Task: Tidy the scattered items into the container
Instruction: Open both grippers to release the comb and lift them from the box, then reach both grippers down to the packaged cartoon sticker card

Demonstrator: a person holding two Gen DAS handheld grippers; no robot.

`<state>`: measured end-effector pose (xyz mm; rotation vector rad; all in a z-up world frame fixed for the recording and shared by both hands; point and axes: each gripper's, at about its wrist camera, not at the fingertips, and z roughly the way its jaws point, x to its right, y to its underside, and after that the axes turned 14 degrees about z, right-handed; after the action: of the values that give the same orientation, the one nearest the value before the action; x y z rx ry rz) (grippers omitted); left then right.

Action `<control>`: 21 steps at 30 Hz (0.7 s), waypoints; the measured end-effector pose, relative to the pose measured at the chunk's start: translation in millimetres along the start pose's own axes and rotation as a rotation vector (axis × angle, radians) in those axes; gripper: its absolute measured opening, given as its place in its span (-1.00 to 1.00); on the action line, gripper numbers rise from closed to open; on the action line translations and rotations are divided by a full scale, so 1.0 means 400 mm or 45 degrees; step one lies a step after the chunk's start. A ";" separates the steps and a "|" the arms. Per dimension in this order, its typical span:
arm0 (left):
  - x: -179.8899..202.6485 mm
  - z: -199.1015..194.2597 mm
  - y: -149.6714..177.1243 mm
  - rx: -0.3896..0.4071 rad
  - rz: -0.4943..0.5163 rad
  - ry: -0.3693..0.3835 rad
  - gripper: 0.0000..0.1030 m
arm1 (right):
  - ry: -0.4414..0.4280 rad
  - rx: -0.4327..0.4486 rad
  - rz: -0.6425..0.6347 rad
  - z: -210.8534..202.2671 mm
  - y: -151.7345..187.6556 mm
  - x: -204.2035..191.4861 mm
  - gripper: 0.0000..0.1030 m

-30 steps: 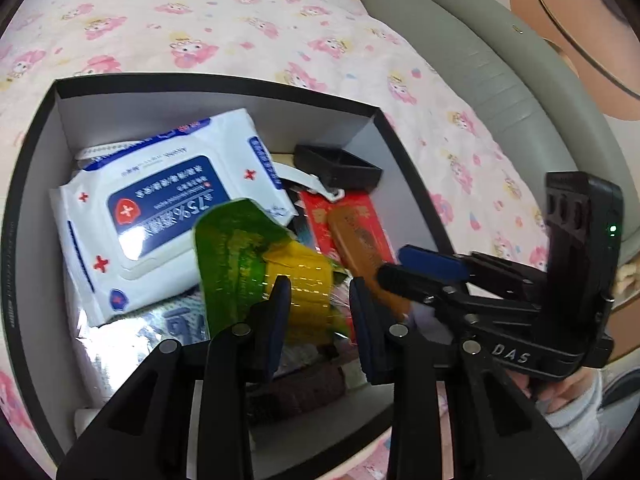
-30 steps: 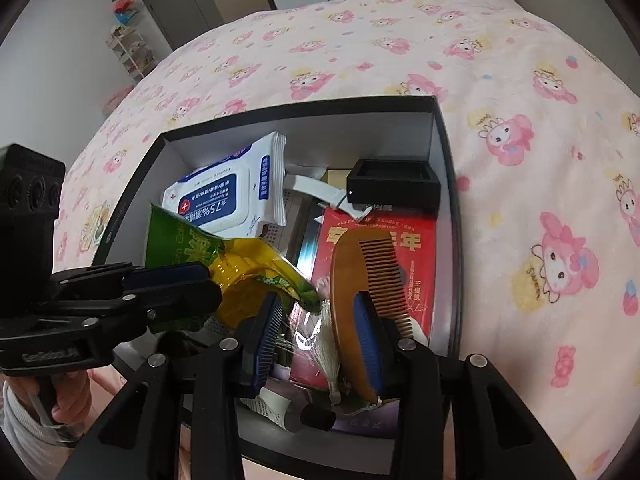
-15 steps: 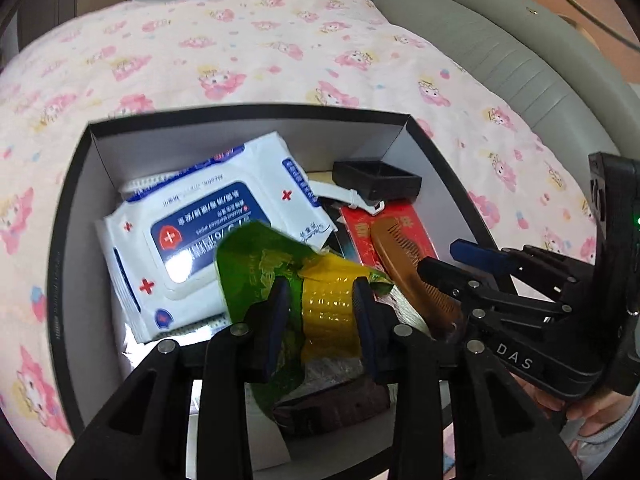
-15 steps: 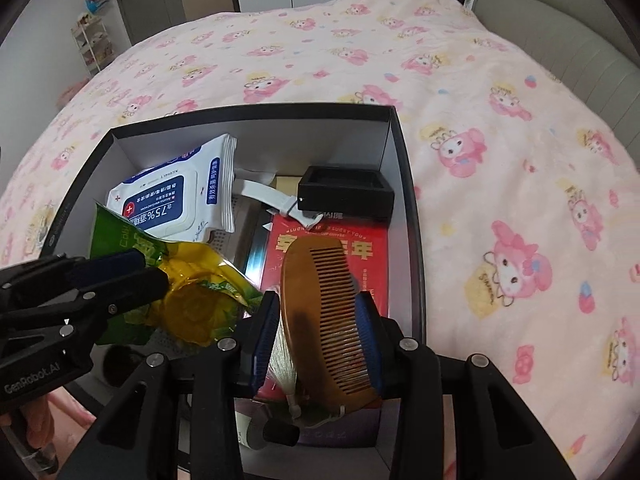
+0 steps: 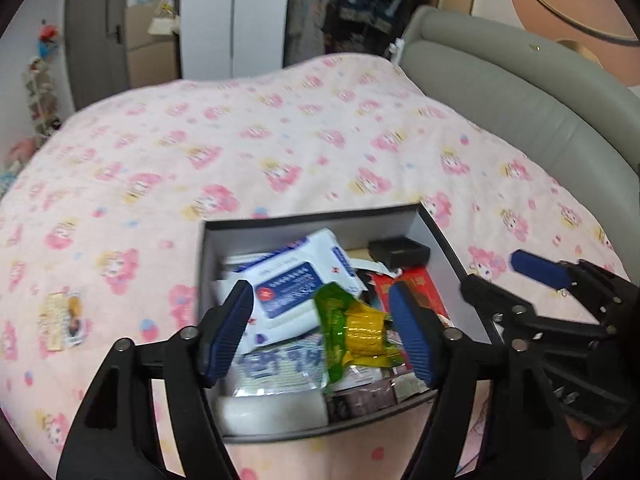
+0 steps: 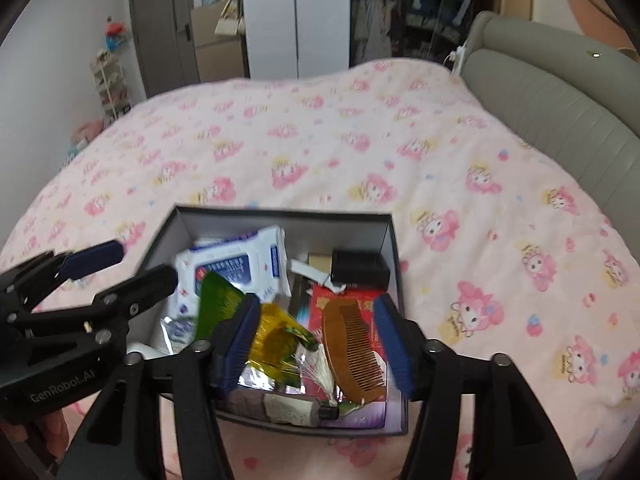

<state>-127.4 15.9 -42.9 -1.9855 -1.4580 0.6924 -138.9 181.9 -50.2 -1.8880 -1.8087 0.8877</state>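
Observation:
A black open box (image 5: 454,254) (image 6: 394,240) sits on the pink bedspread, full of items. A green and yellow snack packet (image 5: 354,330) (image 6: 276,330) lies on top in the middle. A brown wooden comb (image 6: 352,346) lies on a red packet (image 6: 340,300) at the box's right. A white wipes pack (image 5: 296,280) (image 6: 236,264) lies at the back left. My left gripper (image 5: 320,332) is open and empty, raised above the box. My right gripper (image 6: 316,344) is open and empty, also above it.
A small yellow card packet (image 5: 60,320) lies on the bedspread left of the box. A grey padded headboard (image 5: 520,108) runs along the right. A small black tray (image 5: 398,252) sits in the box's back right corner. A door and wardrobe stand beyond the bed.
Both grippers opened and pulled back up from the box. The left let go of the snack packet and the right let go of the comb; both now lie in the box.

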 end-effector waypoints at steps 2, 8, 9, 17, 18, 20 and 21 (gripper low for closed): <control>-0.008 -0.038 0.005 0.024 0.000 -0.038 0.55 | -0.020 0.032 0.015 -0.034 0.000 -0.010 0.29; -0.049 -0.137 0.031 0.057 0.002 -0.101 0.55 | -0.080 0.066 -0.001 -0.089 0.015 -0.072 0.29; -0.061 -0.153 0.037 0.060 -0.001 -0.116 0.55 | -0.099 0.060 -0.001 -0.093 0.017 -0.086 0.29; -0.237 -0.237 0.144 0.012 -0.093 -0.237 0.55 | -0.248 0.005 -0.124 -0.074 0.056 -0.291 0.29; -0.273 -0.241 0.167 -0.004 -0.122 -0.255 0.55 | -0.278 -0.006 -0.146 -0.067 0.064 -0.325 0.29; -0.350 -0.240 0.217 -0.046 -0.203 -0.288 0.52 | -0.349 -0.037 -0.181 -0.048 0.081 -0.394 0.29; -0.392 -0.237 0.245 -0.069 -0.257 -0.294 0.50 | -0.391 -0.060 -0.193 -0.033 0.090 -0.428 0.29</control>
<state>-38.5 -171.8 -35.0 -1.8111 -1.8015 0.8210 -98.7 11.8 -33.6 -1.6866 -2.1352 1.1386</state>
